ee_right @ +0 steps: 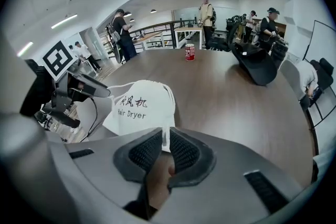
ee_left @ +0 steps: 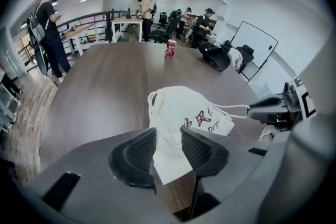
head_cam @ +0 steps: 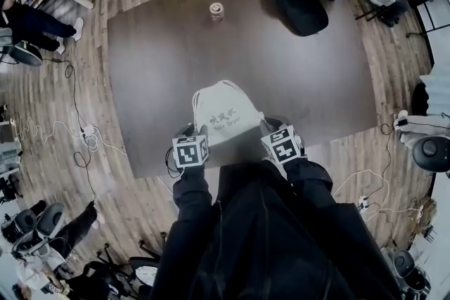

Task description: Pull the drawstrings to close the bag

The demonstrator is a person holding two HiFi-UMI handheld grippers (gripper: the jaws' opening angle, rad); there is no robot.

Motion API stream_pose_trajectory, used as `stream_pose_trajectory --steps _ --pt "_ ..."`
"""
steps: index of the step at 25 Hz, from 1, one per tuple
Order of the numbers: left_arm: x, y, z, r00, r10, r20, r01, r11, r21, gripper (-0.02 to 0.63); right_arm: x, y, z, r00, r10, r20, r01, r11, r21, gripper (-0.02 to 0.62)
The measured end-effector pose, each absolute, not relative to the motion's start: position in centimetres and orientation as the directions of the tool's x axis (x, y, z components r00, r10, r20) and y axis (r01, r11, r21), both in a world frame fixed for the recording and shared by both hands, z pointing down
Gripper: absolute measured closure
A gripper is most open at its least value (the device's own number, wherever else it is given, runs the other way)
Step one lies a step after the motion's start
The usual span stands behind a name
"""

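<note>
A white drawstring bag [head_cam: 223, 112] printed "Hair Dryer" lies on the dark table [head_cam: 155, 60], its gathered neck pointing away from me. My left gripper [ee_left: 168, 136] is at the bag's near left corner. Its jaws stand apart with that flat fabric corner [ee_left: 169, 157] lying loosely between the pads. My right gripper [ee_right: 165, 136] is at the near right corner, shut on a thin white drawstring [ee_right: 167, 113] that runs down the bag's side. From the left gripper view, the drawstring [ee_left: 236, 108] stretches from the bag [ee_left: 184, 110] to the right gripper [ee_left: 270, 107].
A red can [head_cam: 216, 11] stands at the far side of the table, and a black backpack [head_cam: 301, 3] lies at the far right. The table's near edge [head_cam: 232, 158] is just below the grippers. Several people stand beyond the table, and cables lie on the floor.
</note>
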State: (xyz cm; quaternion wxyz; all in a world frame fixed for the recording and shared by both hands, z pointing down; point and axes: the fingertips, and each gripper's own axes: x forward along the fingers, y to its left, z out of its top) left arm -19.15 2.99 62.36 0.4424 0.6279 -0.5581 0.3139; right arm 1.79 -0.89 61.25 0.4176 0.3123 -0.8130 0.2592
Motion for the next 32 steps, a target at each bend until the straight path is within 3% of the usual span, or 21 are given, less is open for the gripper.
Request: stream_pose_trajectory --steps 6,9,13,21,25,32 --pt "-19.5 5.7 62.0 0.213 -0.423 0.881 -0.97 0.021 0.244 0.38 1.0 0.4 60.4 -0.503 -0.252 0.827 -0.683 0.703 -0.2 0.361" --pt "-19.6 6.5 60.6 0.22 -0.45 0.865 -0.965 0.03 0.261 0.367 0.8 0.3 58.1 -0.532 -0.275 0.8 -0.673 0.711 -0.203 0.318" --pt "-19.2 4.7 56.5 0.221 -0.547 0.807 -0.962 0.013 0.273 0.367 0.1 -0.9 53.3 -0.59 -0.369 0.718 -0.666 0.725 -0.175 0.326" --pt "-15.8 -1.4 45.1 0.225 -0.751 0.62 -0.966 -0.089 0.244 0.378 -2.6 -3.9 42.1 -0.66 -0.552 0.509 -0.677 0.731 -0.085 0.475" --pt "-14.3 -2.6 40.4 0.216 -0.818 0.534 -0.97 -0.115 0.215 0.419 -3.5 -5.0 37.3 -0.674 -0.615 0.409 -0.694 0.717 -0.065 0.516" --pt "-14.3 -3.0 33.1 0.108 -0.93 0.351 -0.99 -0.07 0.121 0.56 -5.0 -5.8 31.8 -0.678 -0.67 0.303 -0.712 0.701 -0.043 0.555"
